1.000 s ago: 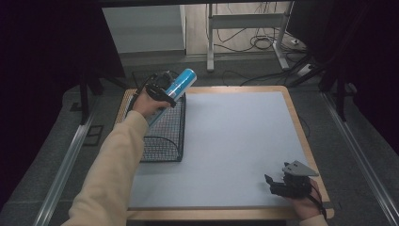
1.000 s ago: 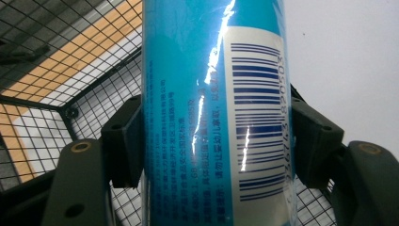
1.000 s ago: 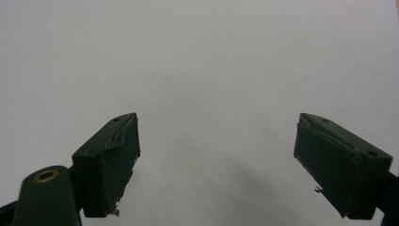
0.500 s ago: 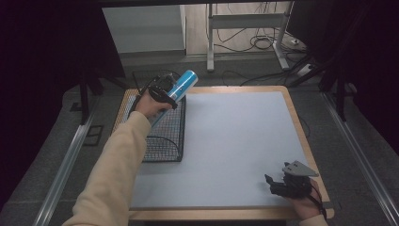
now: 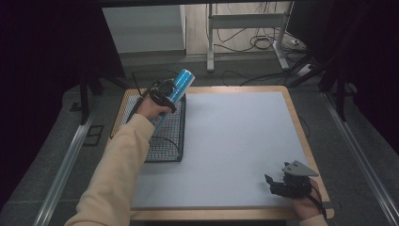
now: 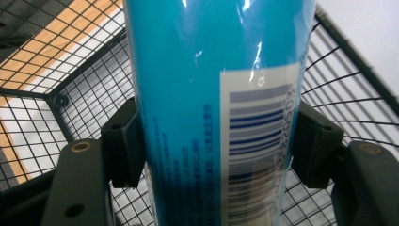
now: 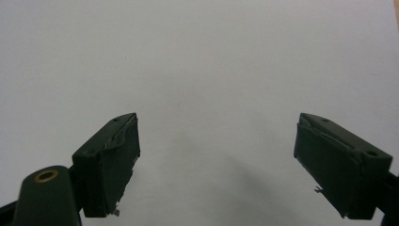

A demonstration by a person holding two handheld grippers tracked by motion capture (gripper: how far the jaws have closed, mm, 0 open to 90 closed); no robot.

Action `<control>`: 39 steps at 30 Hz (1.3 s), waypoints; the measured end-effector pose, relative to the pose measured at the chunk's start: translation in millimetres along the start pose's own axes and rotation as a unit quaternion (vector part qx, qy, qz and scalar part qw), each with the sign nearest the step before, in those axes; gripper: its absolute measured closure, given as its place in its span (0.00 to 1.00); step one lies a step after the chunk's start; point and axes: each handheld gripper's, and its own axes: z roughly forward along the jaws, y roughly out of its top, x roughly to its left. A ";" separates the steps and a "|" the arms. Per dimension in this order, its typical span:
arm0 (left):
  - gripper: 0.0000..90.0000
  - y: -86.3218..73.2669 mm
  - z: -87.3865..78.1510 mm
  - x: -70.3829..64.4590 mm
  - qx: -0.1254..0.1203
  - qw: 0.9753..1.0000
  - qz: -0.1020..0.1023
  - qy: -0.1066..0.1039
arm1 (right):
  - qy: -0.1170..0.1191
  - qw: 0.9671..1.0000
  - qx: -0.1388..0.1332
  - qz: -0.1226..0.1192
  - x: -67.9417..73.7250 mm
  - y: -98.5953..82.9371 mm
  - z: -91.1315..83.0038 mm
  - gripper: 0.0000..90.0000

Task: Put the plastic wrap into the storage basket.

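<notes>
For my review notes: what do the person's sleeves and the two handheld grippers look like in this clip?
The left arm wears a long pale yellow sleeve. Both tools are black. The left gripper has blocky rectangular claw pads on rounded arms with brass-coloured rivets. The right gripper has the same blocky pads, with fraying tape at their edges, and carries a grey three-cornered plate on top. A dark strap or cable runs along the right wrist.

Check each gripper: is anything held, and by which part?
The left gripper grips the blue tube across its body, at the barcode label, above the wire basket. The right gripper is open and holds nothing.
</notes>
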 end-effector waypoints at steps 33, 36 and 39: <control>0.12 -12.6 -52.4 -9.2 -0.092 0.994 -0.029 -0.048 | 0.000 1.000 0.002 0.000 1.7 0.6 0.0 0.17; 0.12 -18.1 -63.5 -17.2 -0.110 0.992 -0.022 -0.059 | -0.002 1.000 0.000 -0.001 2.0 1.0 -0.9 0.17; 0.13 -24.9 -74.7 -25.6 -0.128 0.989 -0.015 -0.069 | -0.002 1.000 0.000 -0.001 1.8 1.1 -1.4 0.17</control>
